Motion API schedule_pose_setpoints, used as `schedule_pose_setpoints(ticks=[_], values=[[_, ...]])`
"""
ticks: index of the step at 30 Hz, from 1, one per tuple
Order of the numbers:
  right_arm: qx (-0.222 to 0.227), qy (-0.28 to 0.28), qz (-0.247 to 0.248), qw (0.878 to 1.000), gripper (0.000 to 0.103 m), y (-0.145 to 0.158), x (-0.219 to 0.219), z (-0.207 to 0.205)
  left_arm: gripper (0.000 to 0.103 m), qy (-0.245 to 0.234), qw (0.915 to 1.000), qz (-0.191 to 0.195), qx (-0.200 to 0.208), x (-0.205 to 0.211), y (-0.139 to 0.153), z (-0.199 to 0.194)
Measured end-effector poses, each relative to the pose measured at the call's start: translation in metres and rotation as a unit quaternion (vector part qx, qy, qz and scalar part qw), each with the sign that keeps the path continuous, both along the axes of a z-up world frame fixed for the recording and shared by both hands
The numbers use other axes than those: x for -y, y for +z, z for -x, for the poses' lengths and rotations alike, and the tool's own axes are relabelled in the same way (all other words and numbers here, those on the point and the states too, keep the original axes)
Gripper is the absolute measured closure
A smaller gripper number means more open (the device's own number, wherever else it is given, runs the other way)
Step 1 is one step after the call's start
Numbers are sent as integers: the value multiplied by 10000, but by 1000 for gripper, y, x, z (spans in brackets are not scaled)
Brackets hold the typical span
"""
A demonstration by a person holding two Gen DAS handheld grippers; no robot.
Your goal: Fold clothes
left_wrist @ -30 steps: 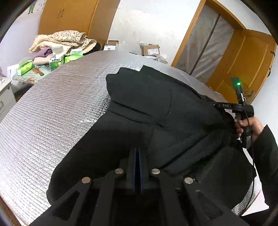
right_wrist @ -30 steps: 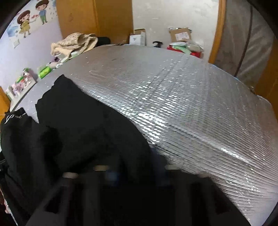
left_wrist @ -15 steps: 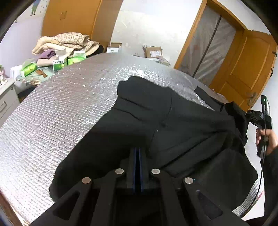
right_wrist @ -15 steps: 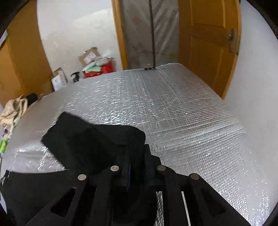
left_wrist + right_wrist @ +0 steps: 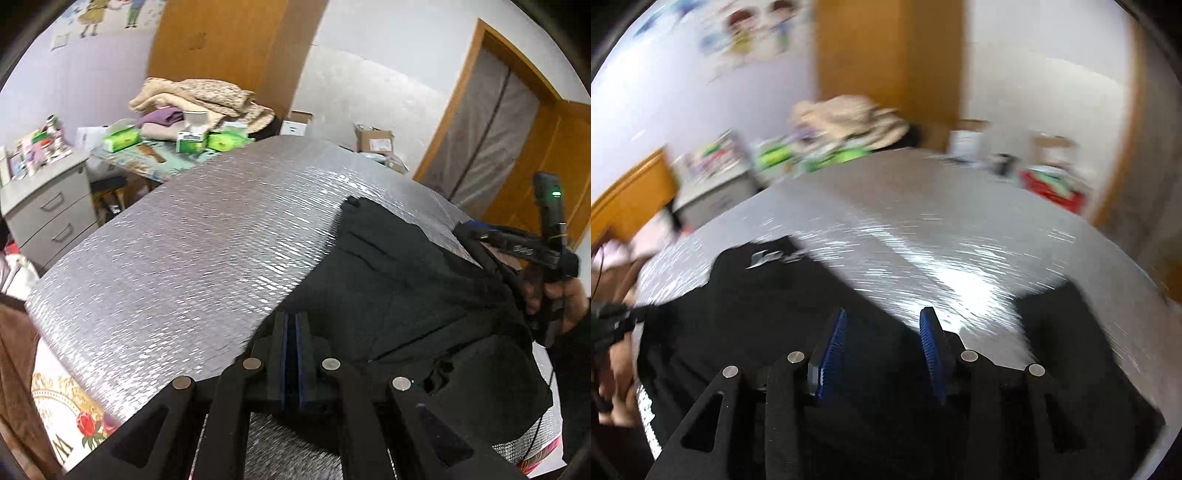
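Observation:
A black garment (image 5: 406, 295) lies spread on the silver quilted mat (image 5: 203, 258), mostly on the right in the left wrist view. My left gripper (image 5: 291, 321) pinches its near edge; the blue pads are nearly together and just starting to part. My right gripper (image 5: 882, 325) hangs over the garment (image 5: 757, 314), which shows a white print. Its jaws are opening wide, with nothing between the blue pads (image 5: 834, 339). The right wrist view is blurred by motion. The left wrist view shows a hand holding the right gripper (image 5: 469, 230) at the garment's far right edge.
A side table behind the mat carries a pile of folded blankets (image 5: 199, 99) and green tissue boxes (image 5: 122, 138). A grey drawer cabinet (image 5: 48, 206) stands at the left. Cardboard boxes (image 5: 373, 138) and a wooden door (image 5: 554, 155) are at the back right.
The right gripper opened, let go of the garment and swung its view from the door side to the left. The left gripper shifted left, and the garment now sits further right in its view.

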State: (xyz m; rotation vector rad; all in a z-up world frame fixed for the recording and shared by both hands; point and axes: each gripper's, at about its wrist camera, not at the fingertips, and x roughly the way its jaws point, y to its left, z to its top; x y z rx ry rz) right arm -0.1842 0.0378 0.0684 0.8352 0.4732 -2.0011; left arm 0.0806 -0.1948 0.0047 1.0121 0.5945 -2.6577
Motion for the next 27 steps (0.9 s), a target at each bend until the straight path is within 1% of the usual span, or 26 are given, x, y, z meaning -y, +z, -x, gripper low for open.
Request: schedule_pose_setpoints(ticks=[3,5,7,10,11,14,16,18,19,20,21,23,25,27], values=[[192,385,-172,9989,60,-15,33,8,91,103,9999,-75,-54,7,1,-10],[279,448,-228,9983,60,-23,49,19,80,154,9998,-147,-62,11,0,-16],[373,504,-236,9977,60,-28,61,26,77,205,9995,-219,-69,14,-1,-21],[611,620,-226,9959,59,-34,68,35,75,202,9983,-551,-6,20,-9,-22],[679,657,-252,9952,59,-37,71,38,73,194,9977,-644,15,21,-11,-21],[799,789,-496,9924,59,-48,82,40,70,179,9967,-785,46,21,-17,-17],[790,899,-705,9903,59,-57,88,36,70,155,9973,-717,95,19,-18,-15],[619,941,-825,9902,60,-59,92,32,70,131,9978,-624,156,16,-18,-12],[553,946,-859,9903,67,-58,93,30,70,115,9983,-524,213,14,-18,-10],[514,938,-865,9905,78,-58,95,29,70,99,9987,-434,252,12,-18,-8],[445,946,-878,9906,99,-57,97,27,72,86,9990,-322,297,10,-17,-5],[196,941,-987,9905,99,-57,102,23,77,33,9993,-158,339,9,-17,0],[25,877,-990,9912,99,-54,102,22,80,9,9994,-130,306,9,-16,2],[-55,702,-898,9935,99,-50,102,29,87,9,9997,-108,237,13,-12,4]])
